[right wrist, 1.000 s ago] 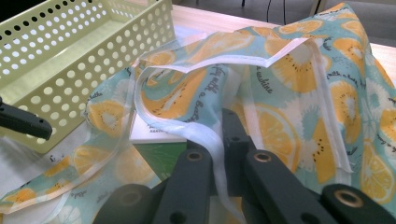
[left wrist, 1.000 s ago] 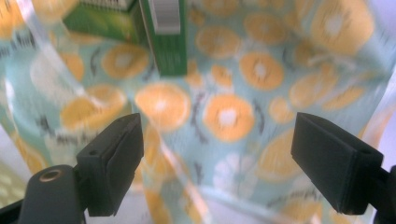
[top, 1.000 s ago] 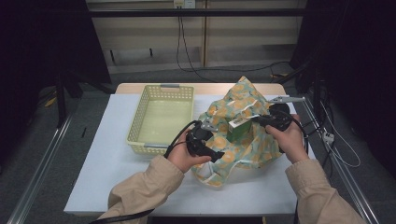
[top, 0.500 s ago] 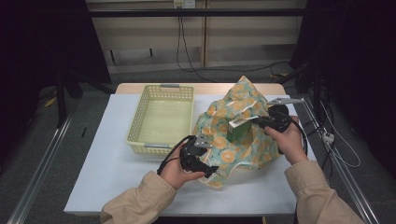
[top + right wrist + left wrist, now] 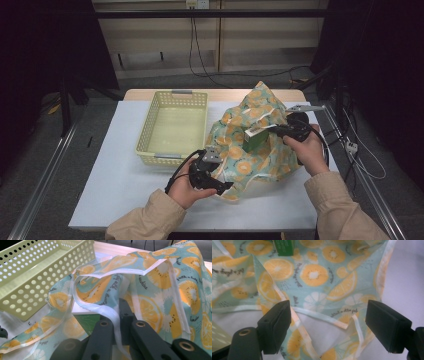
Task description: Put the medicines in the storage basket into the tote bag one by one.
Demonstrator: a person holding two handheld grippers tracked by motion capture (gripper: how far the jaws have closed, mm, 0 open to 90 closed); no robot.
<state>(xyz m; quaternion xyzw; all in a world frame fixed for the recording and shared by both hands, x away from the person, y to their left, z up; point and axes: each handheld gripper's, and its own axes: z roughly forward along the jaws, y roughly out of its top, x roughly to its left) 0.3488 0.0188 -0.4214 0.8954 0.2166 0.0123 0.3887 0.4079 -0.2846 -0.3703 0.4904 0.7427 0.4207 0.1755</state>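
Note:
A teal cloth bag [image 5: 235, 150] printed with orange slices stands half raised on the white table, with a green box [image 5: 254, 140] inside it. My right gripper [image 5: 253, 132] is shut on the bag's white rim tape [image 5: 105, 311] and holds that edge up above the box [image 5: 87, 321]. At the bag's near left corner, my left gripper [image 5: 222, 179] is open. Its jaws have just been closing a little. In the left gripper view the bag's hem [image 5: 322, 317] lies between the pads [image 5: 277, 325], and neither pad presses on it. The box [image 5: 284, 246] sits beyond.
A pale yellow perforated basket [image 5: 145, 135] stands on the table left of the bag, close to it [image 5: 37, 277]. A white sheet [image 5: 125, 185] covers the table. Cables trail off the table's right side.
My left hand has drawn back toward the table's near edge and slightly left, down along the bag's lower corner. The right gripper and the raised rim have not moved.

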